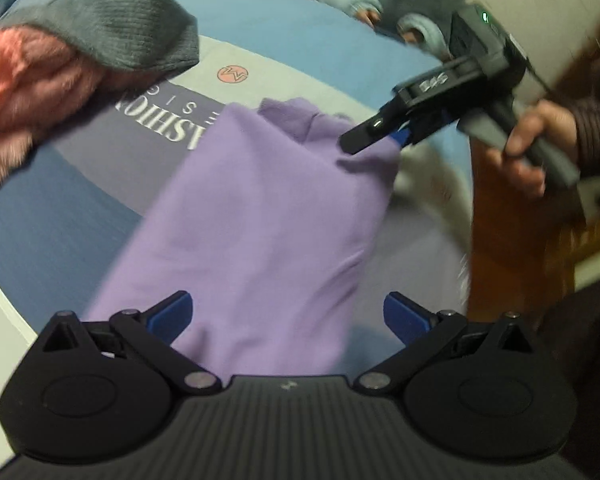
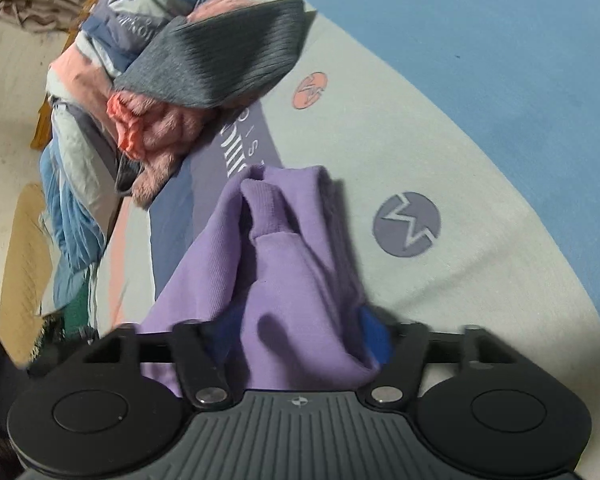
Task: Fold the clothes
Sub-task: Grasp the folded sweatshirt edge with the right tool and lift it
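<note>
I'm working the purple garment (image 2: 260, 272) on the bed sheet (image 2: 460, 160), and the worry right now is my right gripper (image 2: 296, 344): its fingers are straddling a thick bunch of the cloth at the near right corner, and I cannot tell whether the pads are actually pressing on it. If they aren't biting, that corner is going to slide out the moment I'm pulling, and the fold is collapsing into a lump. My left gripper (image 1: 288, 316) is hanging over the near end of the garment with its blue pads (image 1: 172, 314) spread wide apart, gripping nothing, so one side is going unsupported and any lift is twisting the cloth. The pile to the far left, grey knit (image 1: 112, 28) on top of pink fleece (image 1: 32, 92), is sitting close enough that a wide sweep is risking a snag.

The garment itself is looking soft and matte, lilac, lying lengthwise away from me, with a ribbed cuff (image 2: 266, 212) bunched up at its far end and creases running along it.
</note>
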